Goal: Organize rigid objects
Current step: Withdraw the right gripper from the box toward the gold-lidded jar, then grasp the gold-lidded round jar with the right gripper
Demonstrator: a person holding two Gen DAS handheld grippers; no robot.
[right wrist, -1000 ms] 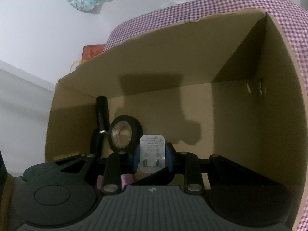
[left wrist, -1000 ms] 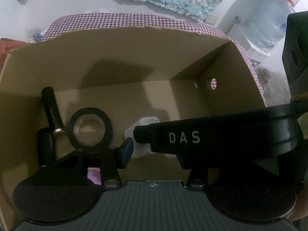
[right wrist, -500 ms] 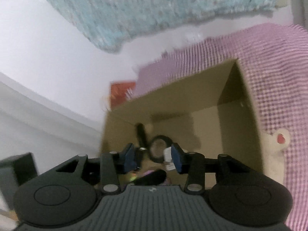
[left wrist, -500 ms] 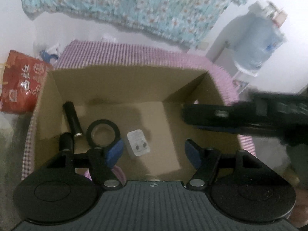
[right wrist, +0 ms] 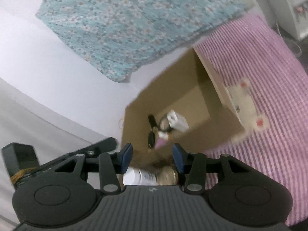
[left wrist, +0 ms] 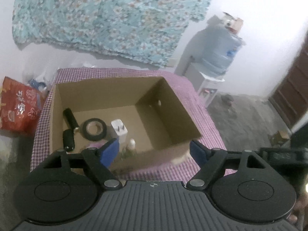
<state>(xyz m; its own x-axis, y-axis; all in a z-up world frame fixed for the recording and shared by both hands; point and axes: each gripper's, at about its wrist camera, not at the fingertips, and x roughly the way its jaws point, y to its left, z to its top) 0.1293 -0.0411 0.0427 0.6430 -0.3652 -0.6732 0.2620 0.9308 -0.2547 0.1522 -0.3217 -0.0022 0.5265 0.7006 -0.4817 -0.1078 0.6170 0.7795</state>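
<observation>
An open cardboard box point(left wrist: 169, 111) stands on a purple checked cloth point(left wrist: 204, 115). Inside lie a white charger plug point(left wrist: 119, 129), a black tape roll point(left wrist: 95, 127), two black cylinders point(left wrist: 70, 117) and a small white piece point(left wrist: 132, 143). My left gripper point(left wrist: 154, 152) is open and empty, held above the box's near wall. My right gripper point(right wrist: 152, 156) is open and empty, raised above the box point(right wrist: 192, 100); the charger point(right wrist: 177, 122) and tape show there too. A white bottle point(right wrist: 142, 177) lies just below its fingers.
A red bag point(left wrist: 17, 107) sits left of the table. A water dispenser point(left wrist: 217, 57) stands at the right, by a brown door point(left wrist: 292, 96). A floral cloth point(left wrist: 107, 19) hangs on the wall behind. A white toy-like thing point(right wrist: 248, 104) lies on the cloth by the box.
My right gripper let go of the white charger in the box and pulled up and back. My left gripper also rose out of the box. Both views now look down from higher.
</observation>
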